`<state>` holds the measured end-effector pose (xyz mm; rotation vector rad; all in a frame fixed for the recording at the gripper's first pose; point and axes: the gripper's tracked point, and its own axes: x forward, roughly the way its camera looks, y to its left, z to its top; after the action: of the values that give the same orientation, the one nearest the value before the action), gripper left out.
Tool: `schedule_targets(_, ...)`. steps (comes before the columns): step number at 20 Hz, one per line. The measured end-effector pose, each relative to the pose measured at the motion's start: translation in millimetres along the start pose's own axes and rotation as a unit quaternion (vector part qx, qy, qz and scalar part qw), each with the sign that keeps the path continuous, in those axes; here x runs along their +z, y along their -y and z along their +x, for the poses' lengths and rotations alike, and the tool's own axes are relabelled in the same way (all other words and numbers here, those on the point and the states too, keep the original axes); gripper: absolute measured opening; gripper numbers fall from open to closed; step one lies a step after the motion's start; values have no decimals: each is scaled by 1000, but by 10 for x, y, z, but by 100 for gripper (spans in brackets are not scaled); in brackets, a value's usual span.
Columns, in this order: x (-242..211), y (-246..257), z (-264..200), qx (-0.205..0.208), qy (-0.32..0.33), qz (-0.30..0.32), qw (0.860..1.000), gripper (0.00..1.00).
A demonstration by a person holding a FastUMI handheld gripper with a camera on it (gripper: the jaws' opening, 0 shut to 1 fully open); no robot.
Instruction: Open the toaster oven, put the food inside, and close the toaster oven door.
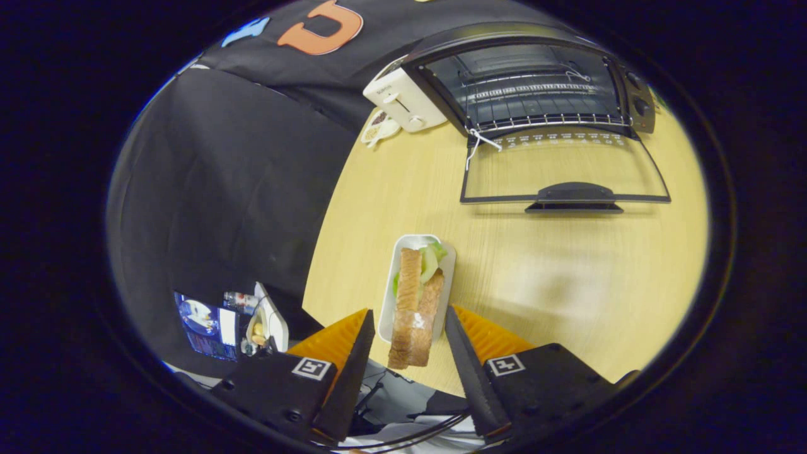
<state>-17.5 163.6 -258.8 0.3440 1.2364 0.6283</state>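
Gripper view shows the toaster oven [536, 88] already open, its door [564, 167] lying flat on the table [567, 277]. The sandwich [416, 306] stands on its white tray [392, 296] between the gripper [408, 323] fingers, which are spread apart and not visibly pressing it. Loading the food and closing the door remain.

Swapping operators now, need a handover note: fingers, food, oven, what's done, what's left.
Gripper: fingers open, one on each side of the sandwich, not pressing on it.
Sandwich: on a white tray between the fingers, on the wooden table.
Toaster oven: beyond the fingers at the far side of the table, door folded down flat, wire rack bare. A white toaster stands beside it.
Done: oven opened.
Left: grip the food, set it on the rack, close the door.
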Motion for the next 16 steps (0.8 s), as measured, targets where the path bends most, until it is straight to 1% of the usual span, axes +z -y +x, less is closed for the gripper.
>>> schedule_targets(2,22,24,77,-1,-12,10,1000,71)
schedule_targets(5,70,86,155,-12,-12,24,1000,64)
schedule_targets(7,56,47,190,-5,-14,21,1000,58)
schedule_targets(9,50,52,196,-9,-11,14,1000,47)
schedule_targets(12,49,41,197,-8,-5,10,1000,44)
schedule_targets(16,84,25,116,7,8,19,1000,39)
